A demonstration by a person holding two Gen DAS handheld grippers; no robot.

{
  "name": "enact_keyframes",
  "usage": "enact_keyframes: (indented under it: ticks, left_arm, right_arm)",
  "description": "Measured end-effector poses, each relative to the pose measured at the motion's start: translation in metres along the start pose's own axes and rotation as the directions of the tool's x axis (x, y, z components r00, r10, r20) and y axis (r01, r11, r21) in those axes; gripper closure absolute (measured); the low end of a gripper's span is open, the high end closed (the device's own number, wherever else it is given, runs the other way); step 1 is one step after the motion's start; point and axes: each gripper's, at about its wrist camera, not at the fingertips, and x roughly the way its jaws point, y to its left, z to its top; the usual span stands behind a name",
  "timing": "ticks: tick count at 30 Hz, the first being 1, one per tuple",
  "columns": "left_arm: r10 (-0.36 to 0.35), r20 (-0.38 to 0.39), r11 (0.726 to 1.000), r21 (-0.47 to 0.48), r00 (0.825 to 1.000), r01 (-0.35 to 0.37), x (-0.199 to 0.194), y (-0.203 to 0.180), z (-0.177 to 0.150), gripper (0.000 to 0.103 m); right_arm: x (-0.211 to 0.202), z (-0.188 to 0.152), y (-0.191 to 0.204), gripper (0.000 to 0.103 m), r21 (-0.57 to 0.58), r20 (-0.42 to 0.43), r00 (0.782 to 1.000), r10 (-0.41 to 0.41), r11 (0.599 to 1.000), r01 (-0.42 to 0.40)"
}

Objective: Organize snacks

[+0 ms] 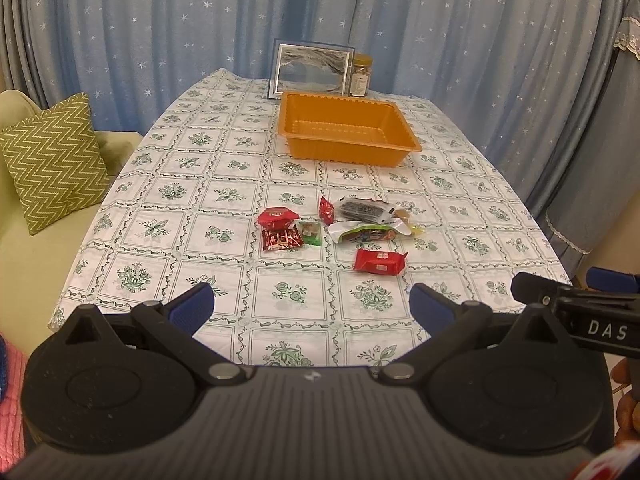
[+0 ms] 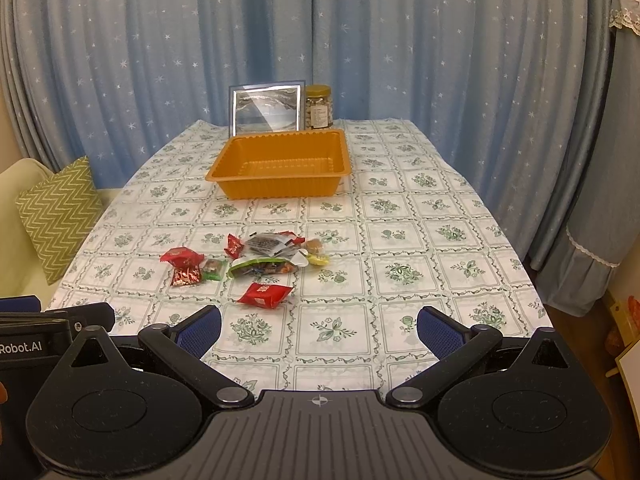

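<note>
Desk (image 1: 168,248): oblong, under a white cloth printed with green floral squares, flat with slight creases.
Tray (image 1: 404,130): orange plastic, rectangular, ribbed walls, flared rim; nothing in it; stands at far centre of desk.
Snacks (image 1: 340,228): loose cluster at mid desk, nearer than tray and well apart from it, none inside it.
Red packets: crinkly foil, one puffed pillow pack (image 1: 277,217), one flat glossy square (image 1: 281,239), one small upright-ish piece (image 1: 326,210), one oblong pack (image 1: 379,261) lying alone nearest the camera.
Green-edged packet (image 1: 311,234): small, clear film, just beside the flat red one.
Large pouches: one clear with dark print (image 1: 360,210), one silver-green (image 1: 366,234) touching it in front; yellow wrapper (image 2: 318,259) at their right end.
Jar (image 1: 360,76): clear, yellow lid, pale contents, behind tray.
Frame (image 1: 310,70): upright, glossy, silver border, beside jar.
Left tongs (image 1: 312,308): blue textured pads wide apart, holding nothing, low over near desk edge.
Right tongs (image 2: 319,328): pads wide apart, holding nothing, alongside the left.
Backdrop: blue pleated star-print curtain (image 1: 160,20); green zigzag cushion (image 1: 52,160) on pale sofa.
</note>
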Motion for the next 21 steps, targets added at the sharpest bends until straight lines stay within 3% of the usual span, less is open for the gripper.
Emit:
enact_keyframes:
  ticks: [21]
  left_arm:
    - [-0.001,-0.001,1.000,0.001,1.000,0.001,-0.0003,-0.0008,0.0003,0.000]
  right_arm:
    - [-0.0001,-0.0004,0.0003,0.000,0.003,0.000,1.000,0.002,1.000,-0.002]
